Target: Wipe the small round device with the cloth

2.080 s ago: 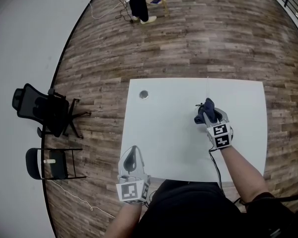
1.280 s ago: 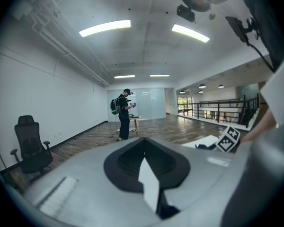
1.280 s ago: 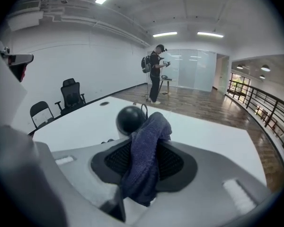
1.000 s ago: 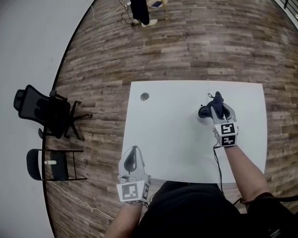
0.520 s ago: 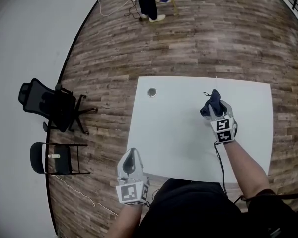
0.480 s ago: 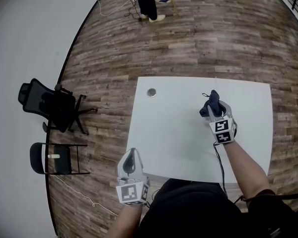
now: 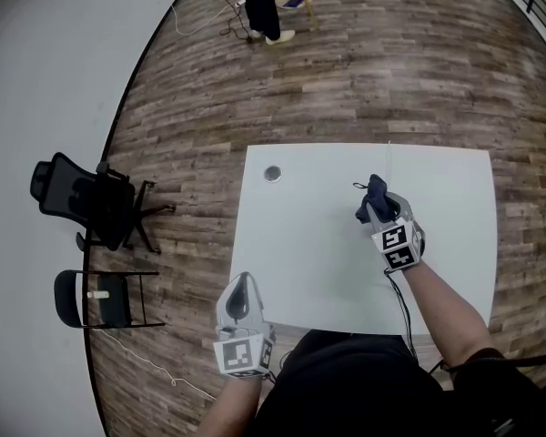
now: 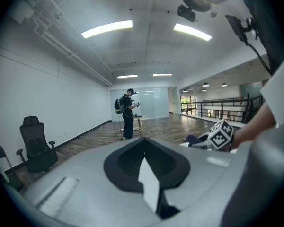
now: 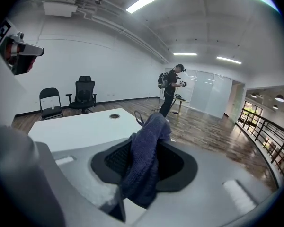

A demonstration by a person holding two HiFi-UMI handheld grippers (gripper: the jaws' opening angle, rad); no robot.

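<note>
wood-plank floor point(image 7: 391, 71) spreads round a white table point(image 7: 300, 244). well to the left of the left claw point(image 7: 245, 277) stands a black office chair point(image 7: 77, 198), with a black folding chair point(image 7: 96, 299) nearer to that claw. the left claw hangs just off the table's near edge, jaws pressed together with nothing between them. far ahead of it a person point(image 7: 259, 7) stands on the floor. a round grey disc point(image 7: 272, 173) lies on the table, ahead of the left claw and well to the left of the right claw point(image 7: 383, 209). the right claw is over the table, clenched on a dark blue cloth point(image 7: 374, 194) that sticks out past its tips. a thin dark wire point(image 9: 136, 116) loops just beyond the cloth's tip. the small round device cannot be picked out beneath the cloth.
</note>
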